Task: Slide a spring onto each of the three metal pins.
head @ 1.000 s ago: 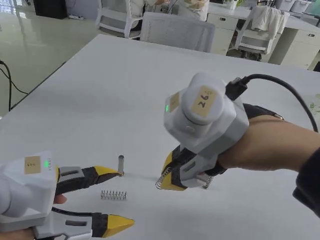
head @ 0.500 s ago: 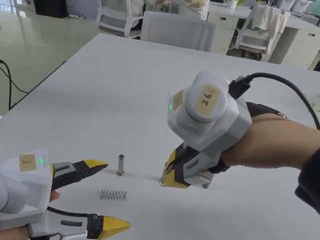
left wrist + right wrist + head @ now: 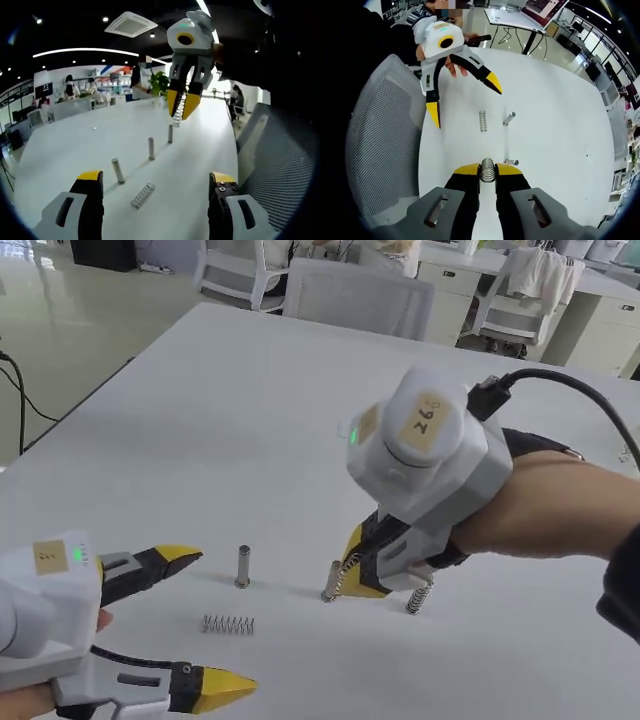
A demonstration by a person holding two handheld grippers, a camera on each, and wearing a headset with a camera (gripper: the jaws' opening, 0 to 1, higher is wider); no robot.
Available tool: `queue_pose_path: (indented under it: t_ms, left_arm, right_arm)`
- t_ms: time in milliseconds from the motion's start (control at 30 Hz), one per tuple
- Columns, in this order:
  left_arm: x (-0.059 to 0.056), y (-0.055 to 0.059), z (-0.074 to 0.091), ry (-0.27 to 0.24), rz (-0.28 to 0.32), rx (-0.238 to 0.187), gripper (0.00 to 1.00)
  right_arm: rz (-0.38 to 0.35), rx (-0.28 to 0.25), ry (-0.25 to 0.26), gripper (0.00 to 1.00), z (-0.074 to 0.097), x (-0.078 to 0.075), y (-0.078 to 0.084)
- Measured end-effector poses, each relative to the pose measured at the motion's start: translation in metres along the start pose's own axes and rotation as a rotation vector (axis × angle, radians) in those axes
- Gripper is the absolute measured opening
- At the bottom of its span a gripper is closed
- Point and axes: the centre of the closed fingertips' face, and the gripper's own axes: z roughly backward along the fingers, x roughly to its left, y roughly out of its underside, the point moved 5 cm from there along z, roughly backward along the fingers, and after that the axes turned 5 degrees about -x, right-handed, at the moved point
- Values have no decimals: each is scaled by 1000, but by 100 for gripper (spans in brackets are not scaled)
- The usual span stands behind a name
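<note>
The left tool (image 3: 222, 618) sits nearest, low at the left of the head view, its yellow-tipped jaws wide apart and empty. Between those jaws a loose spring (image 3: 228, 624) lies flat on the white counter (image 3: 250, 420). Just beyond it a bare metal pin (image 3: 242, 567) stands upright. Further along the row stands the middle pin (image 3: 151, 148). The right tool (image 3: 355, 575), held in a hand (image 3: 540, 525) coming in from the right, points down, its jaws clamped on a held spring (image 3: 179, 107). That spring hangs tilted, its lower end close beside the middle pin; whether they touch cannot be told. A third pin (image 3: 170, 134) stands just past it, and there the head view shows an upright spring (image 3: 418, 597). Office chairs (image 3: 360, 298) stand beyond the counter's far edge.
</note>
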Motion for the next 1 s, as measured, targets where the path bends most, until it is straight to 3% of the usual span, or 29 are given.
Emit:
queue_pose_path:
  t_ms: [467,1000]
  left_arm:
    - [6,4,1,-18,-36,12,88]
    - [7,4,3,-26,-83,22,91]
  right_arm:
    - [-5,46,33,8,-1,-29,8]
    - [7,105,16,8,-25,-46,15]
